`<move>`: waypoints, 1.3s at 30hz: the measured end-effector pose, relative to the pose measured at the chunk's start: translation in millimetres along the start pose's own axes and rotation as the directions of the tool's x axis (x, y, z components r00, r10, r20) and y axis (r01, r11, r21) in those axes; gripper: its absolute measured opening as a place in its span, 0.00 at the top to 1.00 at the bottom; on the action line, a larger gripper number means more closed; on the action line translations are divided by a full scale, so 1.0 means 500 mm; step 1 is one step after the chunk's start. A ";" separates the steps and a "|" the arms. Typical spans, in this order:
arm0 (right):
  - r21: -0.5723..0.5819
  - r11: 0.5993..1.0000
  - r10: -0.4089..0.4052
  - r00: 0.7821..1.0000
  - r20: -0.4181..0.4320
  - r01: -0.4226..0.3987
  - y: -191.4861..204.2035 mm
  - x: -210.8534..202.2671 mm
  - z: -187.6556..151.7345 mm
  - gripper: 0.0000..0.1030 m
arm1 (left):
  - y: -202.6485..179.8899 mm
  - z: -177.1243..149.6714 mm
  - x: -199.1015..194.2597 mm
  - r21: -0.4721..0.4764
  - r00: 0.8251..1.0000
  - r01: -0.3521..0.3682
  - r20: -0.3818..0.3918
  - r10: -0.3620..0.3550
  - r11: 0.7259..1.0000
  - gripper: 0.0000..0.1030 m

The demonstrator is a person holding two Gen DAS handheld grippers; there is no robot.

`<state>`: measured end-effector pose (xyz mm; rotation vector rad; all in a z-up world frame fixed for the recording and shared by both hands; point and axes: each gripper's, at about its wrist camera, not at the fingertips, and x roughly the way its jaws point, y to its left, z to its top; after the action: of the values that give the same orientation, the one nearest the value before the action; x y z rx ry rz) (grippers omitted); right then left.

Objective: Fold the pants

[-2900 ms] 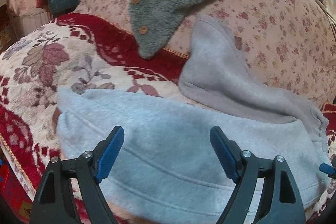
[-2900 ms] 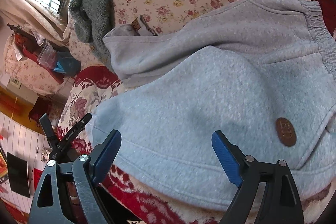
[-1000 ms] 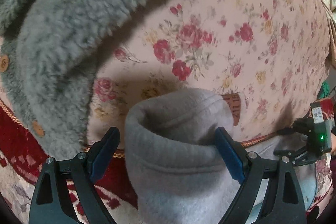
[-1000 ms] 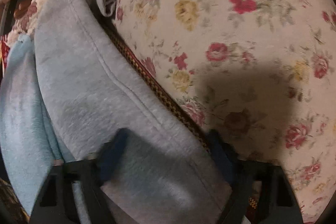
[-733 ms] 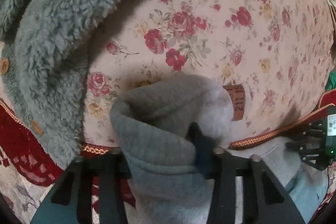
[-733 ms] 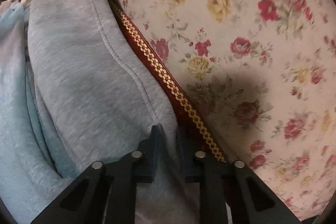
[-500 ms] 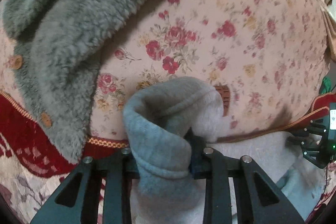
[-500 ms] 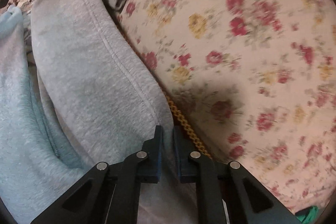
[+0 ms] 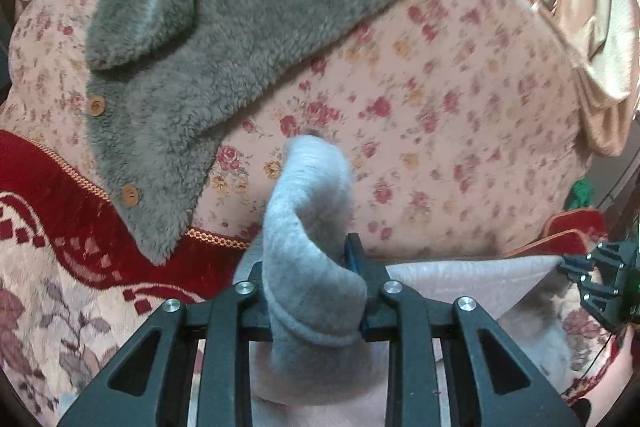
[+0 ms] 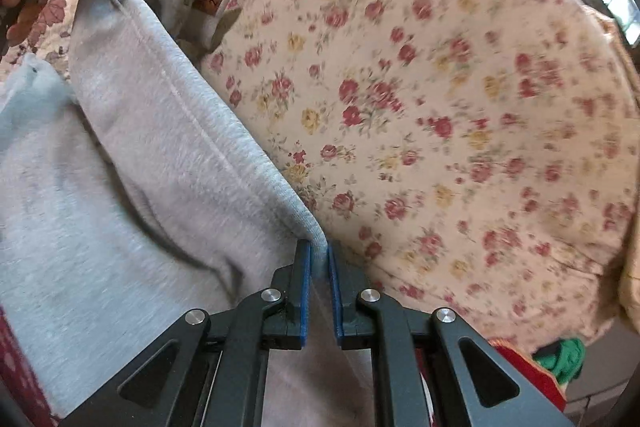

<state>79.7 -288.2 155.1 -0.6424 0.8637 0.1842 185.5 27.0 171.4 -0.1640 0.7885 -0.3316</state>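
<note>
Left gripper (image 9: 316, 287) pinching bunched cuff of grey pants (image 9: 308, 227); right gripper (image 10: 318, 291) clamped on their hem. Floral sofa cushion (image 10: 440, 107) at twelve o'clock, fleece jacket (image 9: 224, 39) at eleven, red patterned cover (image 9: 60, 211) at nine.

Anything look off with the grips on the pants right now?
The left gripper holds the grey fleece pants by a bunched, curled cuff, not a flat edge. The right gripper pinches its hem cleanly.
</note>
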 end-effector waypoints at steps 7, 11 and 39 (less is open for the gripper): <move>0.042 0.999 0.015 0.998 0.063 -0.017 0.032 -0.160 -0.051 0.92 | -0.009 -0.071 -0.145 -0.026 0.993 0.077 0.094 -0.074 0.997 0.75; 0.089 0.991 0.089 0.992 0.094 -0.098 0.096 -0.232 -0.121 0.92 | 0.005 -0.195 -0.206 -0.068 0.990 0.092 0.114 -0.084 0.993 0.75; 0.483 0.795 0.367 0.925 0.098 -0.366 0.260 -0.126 -0.334 0.28 | 0.102 -0.430 -0.264 -0.281 0.992 0.018 0.121 0.017 0.960 0.18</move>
<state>-121.4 -277.6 64.6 0.0159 0.9845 0.3003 -43.7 116.7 96.4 -0.4484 0.7109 -0.2059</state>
